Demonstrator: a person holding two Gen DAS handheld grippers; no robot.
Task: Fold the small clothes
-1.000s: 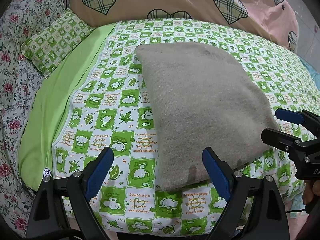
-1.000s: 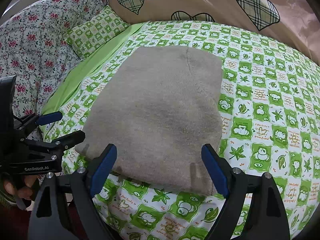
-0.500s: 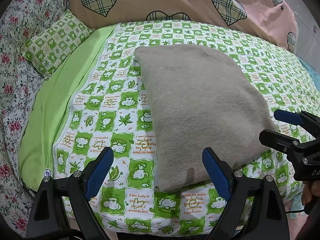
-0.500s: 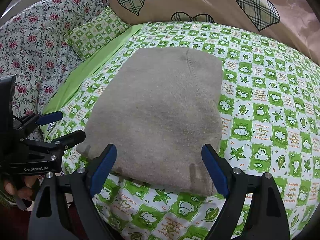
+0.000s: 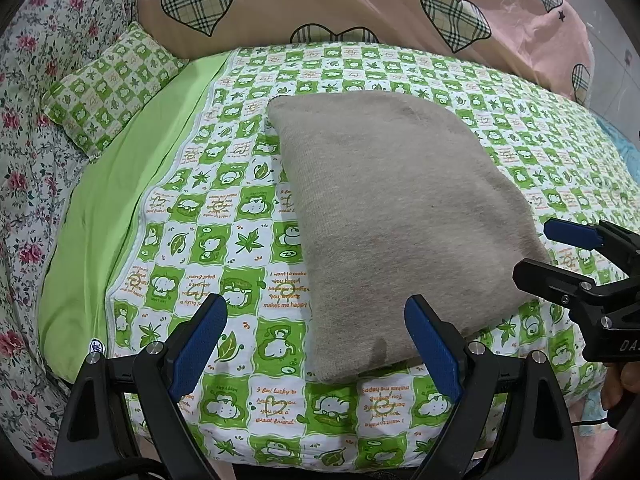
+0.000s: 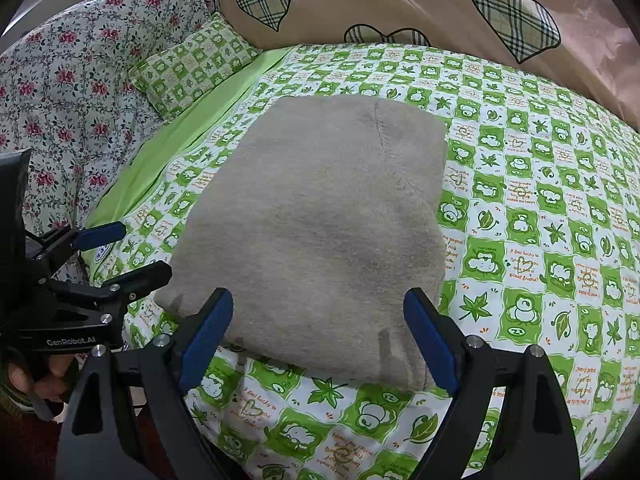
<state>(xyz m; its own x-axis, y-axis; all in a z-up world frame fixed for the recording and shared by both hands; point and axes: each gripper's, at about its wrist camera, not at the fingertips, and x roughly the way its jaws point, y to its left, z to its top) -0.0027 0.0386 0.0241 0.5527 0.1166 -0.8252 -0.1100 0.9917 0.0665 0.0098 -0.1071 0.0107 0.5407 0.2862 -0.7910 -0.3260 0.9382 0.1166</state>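
Observation:
A beige-grey garment (image 5: 396,220) lies folded into a flat rectangle on the green-and-white checked sheet (image 5: 240,240); it also shows in the right wrist view (image 6: 320,224). My left gripper (image 5: 316,344) is open and empty, hovering off the garment's near left corner. My right gripper (image 6: 318,340) is open and empty over the garment's near edge. Each gripper shows in the other's view, the right gripper (image 5: 544,252) at the garment's right side and the left gripper (image 6: 132,252) at its left, both apart from the cloth.
A small checked pillow (image 5: 108,92) and a floral quilt (image 5: 24,160) lie at the left. A pink quilt with plaid hearts (image 5: 360,4) is bunched along the back. The bed's near edge runs just below the grippers.
Both grippers have drawn back slightly from the garment. The garment lies still.

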